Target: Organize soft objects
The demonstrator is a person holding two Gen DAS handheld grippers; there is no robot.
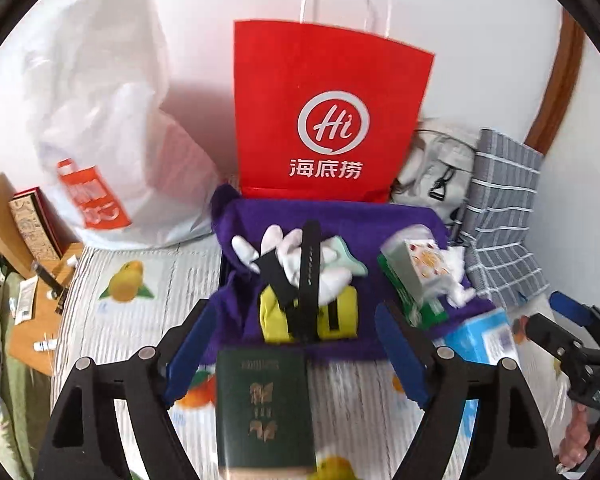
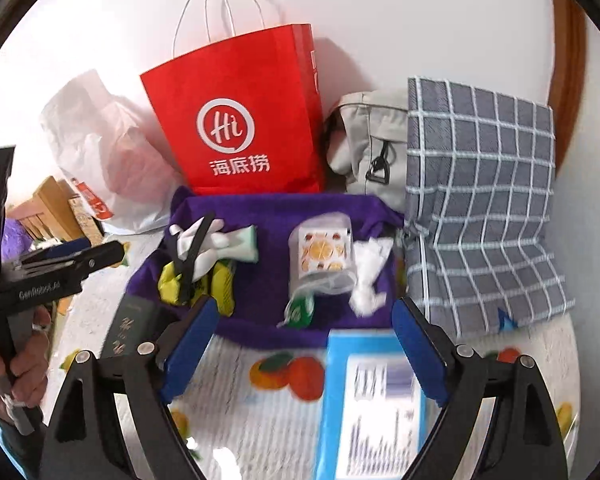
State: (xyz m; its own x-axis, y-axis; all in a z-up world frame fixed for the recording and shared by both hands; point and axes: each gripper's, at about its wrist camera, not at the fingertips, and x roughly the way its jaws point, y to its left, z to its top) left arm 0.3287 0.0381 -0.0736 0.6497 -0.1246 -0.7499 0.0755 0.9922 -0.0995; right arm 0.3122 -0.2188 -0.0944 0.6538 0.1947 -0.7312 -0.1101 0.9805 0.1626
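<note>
A purple cloth lies spread on the fruit-print bed. On it are white gloves, a black strap, a yellow soft item, a mint-green piece, a clear packet with orange print and a green packet. My left gripper is open, and a dark green booklet lies on the bed between its fingers, untouched. My right gripper is open over a light blue packet that lies on the bed.
A red paper bag stands against the wall behind the cloth. A white plastic bag is to its left, a grey fabric bag and a grey checked cushion to its right. A wooden stand with small items sits beside the bed.
</note>
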